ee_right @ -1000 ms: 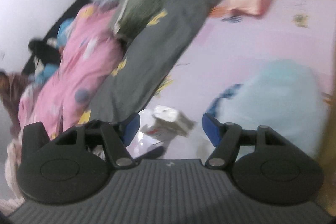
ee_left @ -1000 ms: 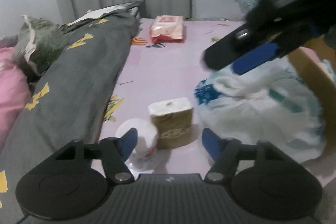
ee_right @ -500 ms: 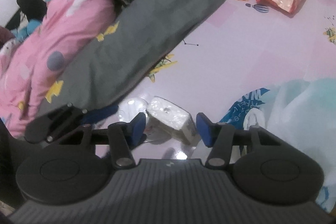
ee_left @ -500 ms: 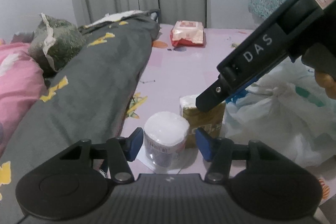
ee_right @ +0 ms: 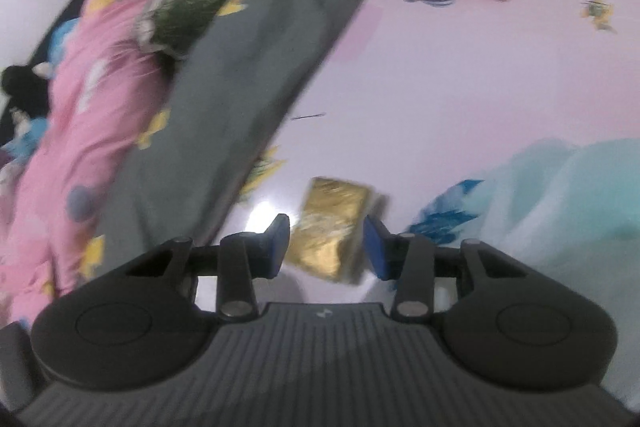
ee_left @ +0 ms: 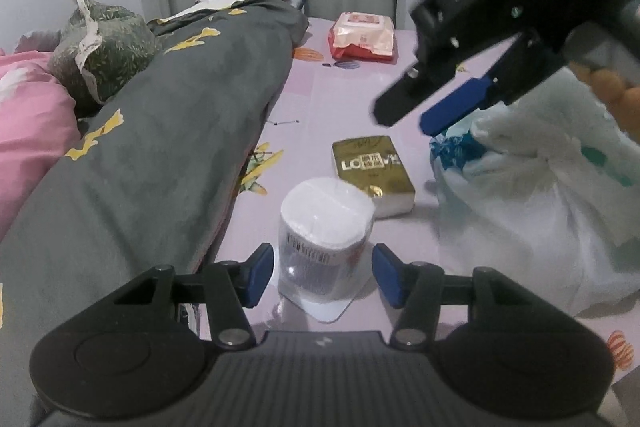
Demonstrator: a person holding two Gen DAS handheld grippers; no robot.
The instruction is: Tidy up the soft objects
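Now gold tissue pack flat, lengthwise away.

1 white tissue roll at 6 o'clock. 1 gold tissue pack at centre. 1 pink wipes pkt at 12. 1 white plastic bag at 3. 2 quilts at 9: 1 grey, 1 pink. 2 grippers.

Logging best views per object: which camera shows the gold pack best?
The left wrist view: the gold pack lies sharp, whole and unobstructed there. The right wrist view shows it blurred, partly hidden behind the tool's fingers.
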